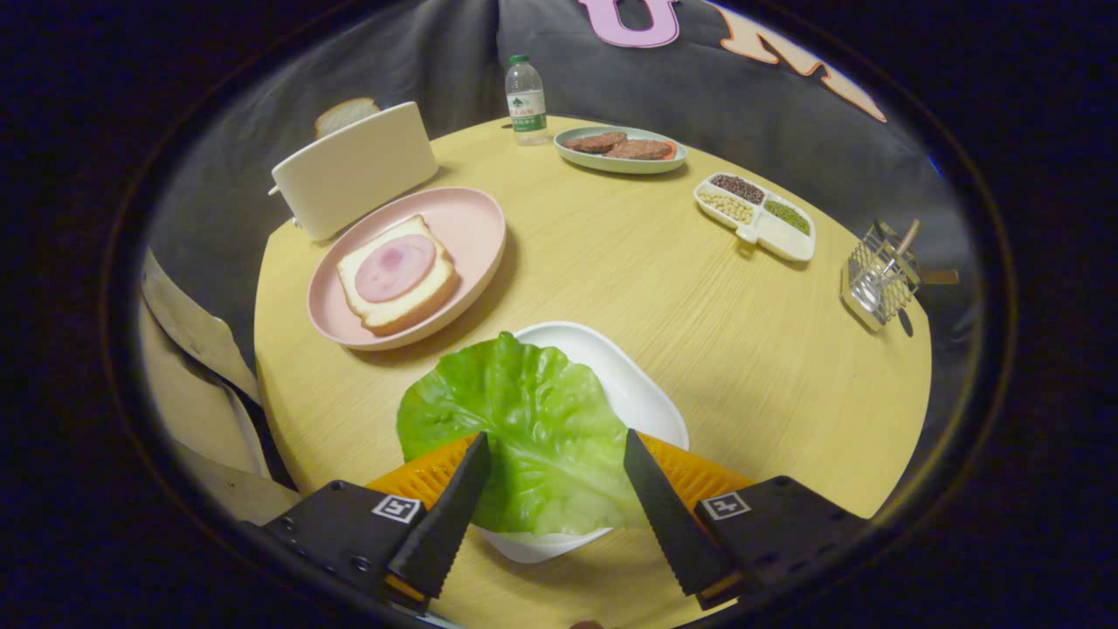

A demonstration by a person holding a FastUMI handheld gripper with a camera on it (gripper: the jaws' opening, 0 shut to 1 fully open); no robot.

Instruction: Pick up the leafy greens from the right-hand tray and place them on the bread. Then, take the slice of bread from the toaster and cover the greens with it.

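The hand-held gripper [555,445] has its fingers spread either side of a green lettuce leaf [515,419] lying on a white tray [638,384]. Far left on the round wooden desk [664,288], a pink plate [476,227] holds ham-topped bread [397,273] before a cream toaster [354,170].

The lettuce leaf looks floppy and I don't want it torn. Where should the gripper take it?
Probably at the near edge of the lettuce leaf, coming straight down. It lies flat on the white tray, overhanging the rim, and the open gripper already straddles its thick middle rib, likely the sturdiest part.
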